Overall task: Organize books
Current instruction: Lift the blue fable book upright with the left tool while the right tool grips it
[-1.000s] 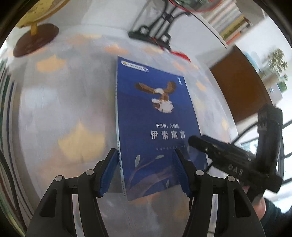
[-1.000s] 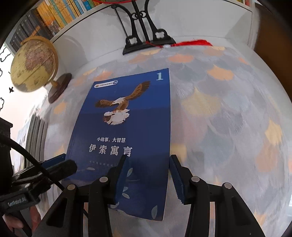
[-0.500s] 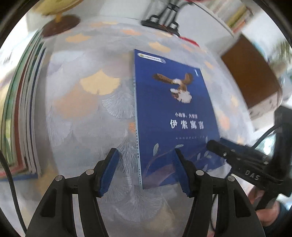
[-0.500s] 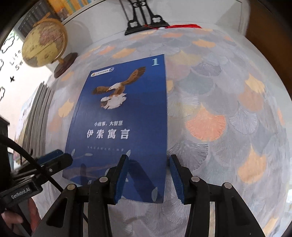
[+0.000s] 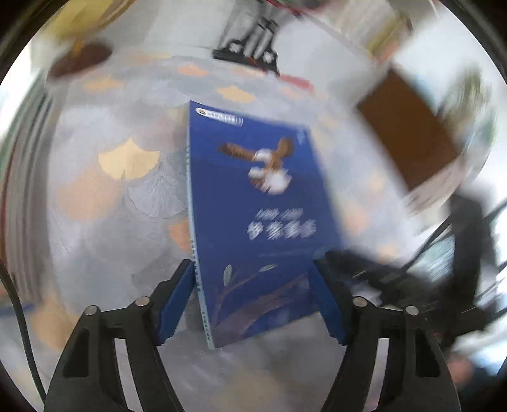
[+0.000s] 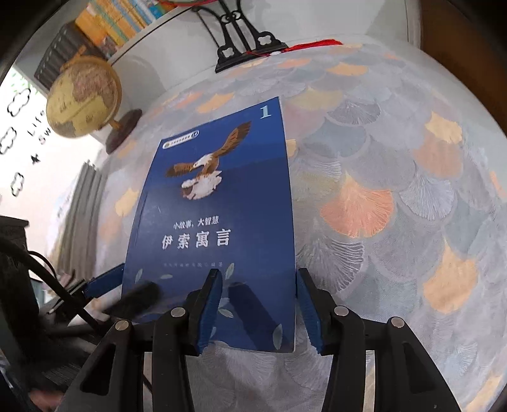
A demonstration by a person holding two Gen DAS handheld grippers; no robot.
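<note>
One blue book [image 6: 215, 222] lies flat on the table [image 6: 396, 177], which has a cloth with a pattern of grey, orange and yellow fan-shaped leaves. The cover shows a brown and white eagle, white Chinese title characters, a pale number 1 in the upper right corner, and light leaves near the lower edge. It is thin, with a soft cover.

The left gripper [image 5: 253, 301] hangs over the lower left part of the book [image 5: 253, 206]. Its jaws have just been opening and stand wide, one on each side of the book's lower end; the blurred view does not show the pads pressing on it. The right gripper [image 6: 256, 304] is over the lower right corner, jaws partly open, one pad above the cover and one beyond the right edge, holding nothing.

At the far side stand one globe [image 6: 84, 98] and one black stand [image 6: 250, 47]. A shelf behind holds a row of books [image 6: 120, 22]; how many I cannot tell.
</note>
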